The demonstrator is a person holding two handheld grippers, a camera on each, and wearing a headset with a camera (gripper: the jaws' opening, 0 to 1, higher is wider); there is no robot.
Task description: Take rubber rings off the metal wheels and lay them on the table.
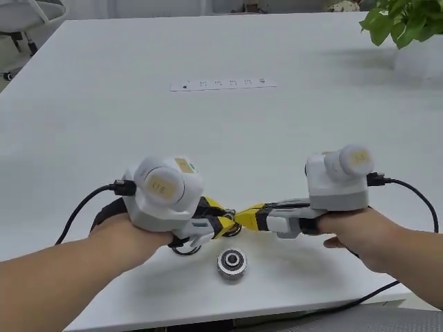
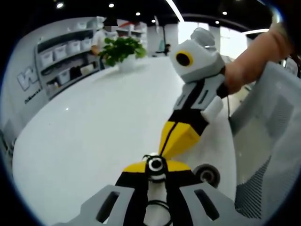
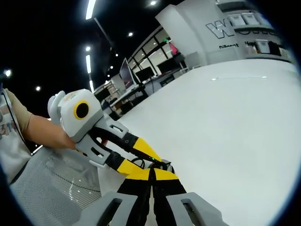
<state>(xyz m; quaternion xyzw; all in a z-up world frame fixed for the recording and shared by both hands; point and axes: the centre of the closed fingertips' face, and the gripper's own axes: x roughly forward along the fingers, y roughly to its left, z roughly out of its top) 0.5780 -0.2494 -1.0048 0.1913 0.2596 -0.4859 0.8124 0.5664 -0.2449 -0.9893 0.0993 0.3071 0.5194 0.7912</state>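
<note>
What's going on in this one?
A person holds a two-jaw gripper in each hand over a white table. The left gripper grips a small metal wheel. The right gripper, jaws closed, meets it tip to tip at that wheel; what it has caught, I cannot tell. A second wheel lies on the table below.

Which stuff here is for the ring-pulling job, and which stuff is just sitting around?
For the job:
- left gripper, shut on a small wheel
- right gripper, shut, its tips meeting the left one's
- second wheel, lying on the table

Just sitting around:
- power strip
- plant
- chair
</note>
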